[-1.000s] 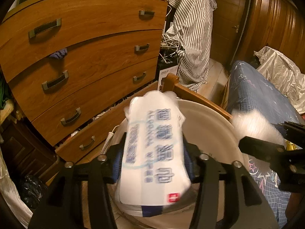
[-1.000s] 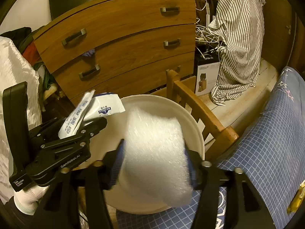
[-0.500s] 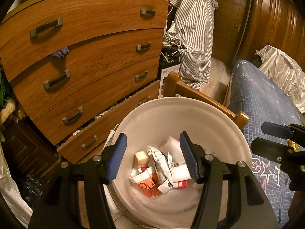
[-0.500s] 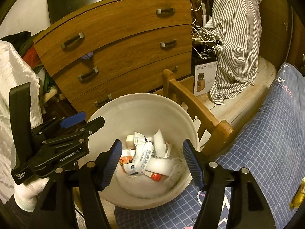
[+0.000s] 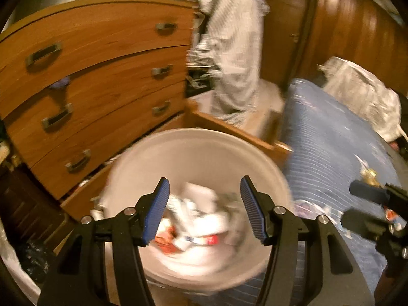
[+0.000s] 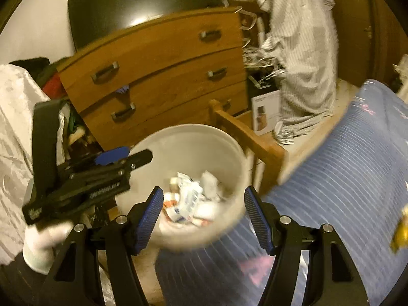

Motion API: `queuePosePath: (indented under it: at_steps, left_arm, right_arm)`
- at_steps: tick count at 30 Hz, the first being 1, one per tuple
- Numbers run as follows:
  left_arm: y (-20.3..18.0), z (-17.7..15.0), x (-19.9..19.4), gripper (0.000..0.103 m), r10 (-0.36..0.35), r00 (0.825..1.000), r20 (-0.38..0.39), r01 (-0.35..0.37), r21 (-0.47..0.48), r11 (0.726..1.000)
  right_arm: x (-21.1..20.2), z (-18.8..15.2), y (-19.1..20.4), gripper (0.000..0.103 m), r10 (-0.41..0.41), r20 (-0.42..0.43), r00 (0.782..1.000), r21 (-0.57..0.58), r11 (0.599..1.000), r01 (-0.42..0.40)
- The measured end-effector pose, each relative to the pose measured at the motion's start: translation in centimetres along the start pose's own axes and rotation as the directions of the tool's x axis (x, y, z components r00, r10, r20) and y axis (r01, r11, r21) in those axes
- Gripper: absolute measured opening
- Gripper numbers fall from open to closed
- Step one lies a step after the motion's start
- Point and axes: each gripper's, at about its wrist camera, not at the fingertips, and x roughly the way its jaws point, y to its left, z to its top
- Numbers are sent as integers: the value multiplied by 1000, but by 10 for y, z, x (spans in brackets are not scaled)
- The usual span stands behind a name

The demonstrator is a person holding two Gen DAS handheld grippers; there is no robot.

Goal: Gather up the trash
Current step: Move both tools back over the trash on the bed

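Both the left gripper (image 5: 204, 210) and right gripper (image 6: 202, 216) hang open and empty over the white bin (image 6: 188, 140), with the trash (image 6: 191, 201) piled at its bottom beside the bed (image 6: 344, 178).

Both grippers empty above the white bin, right at the edge of the bed.

The right gripper (image 6: 204, 214) hangs with its blue-padded jaws spread and nothing between them, and through the gap you can see the white bin (image 6: 216, 137) with its heap of wrappers and packets (image 6: 191, 201) at the bottom — all a bit blurred. Over on the left, the left gripper (image 6: 102, 176) sits in a white-gloved hand (image 6: 44, 242), its tips over the bin's rim and nothing in them. A wooden chair (image 6: 244, 132) stands just behind the bin, the chest of drawers (image 6: 163, 76) further back, a striped shirt (image 6: 303, 58) hanging beside it — and the blue checked bedspread (image 6: 344, 178) fills the right.
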Motion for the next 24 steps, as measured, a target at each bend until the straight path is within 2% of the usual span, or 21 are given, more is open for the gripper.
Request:
queuePosePath:
  at_steps: [5,7,11,14,16,18,21,24]
  left_arm:
    - [-77,-21,-2,56,-137,990,-31,139,96,986]
    - [-119,-35,-4,63,-201,978,-54,207,145,967]
    - [-177,-64,1,64,-273,955,-116,293,220,931]
    - [-221,-89,10,64,-307,933,-186,350,275,896]
    - [-249,-102,16,64,-327,916,-230,387,300,872]
    - [-273,-111,20,64,-342,902,-264,416,317,852]
    - [-307,-120,25,64,-348,890,-295,438,340,832]
    - [-333,-122,32,64,-355,878,-320,458,349,818]
  right_arm:
    - [-87,-93,-79,67,-123,66,990,152,982,112]
    - [-122,-129,-112,67,-191,75,979,214,962,171]
    - [-191,-199,-181,67,-361,64,930,343,883,320]
    - [-240,-252,-235,67,-476,33,879,468,784,407]
    - [-253,-274,-260,67,-514,14,858,510,742,436]
    - [-257,-291,-285,67,-532,-11,847,541,709,452]
    - [-249,-302,-315,67,-530,-45,847,559,690,461]
    - [-235,-299,-337,67,-506,-57,861,582,684,440]
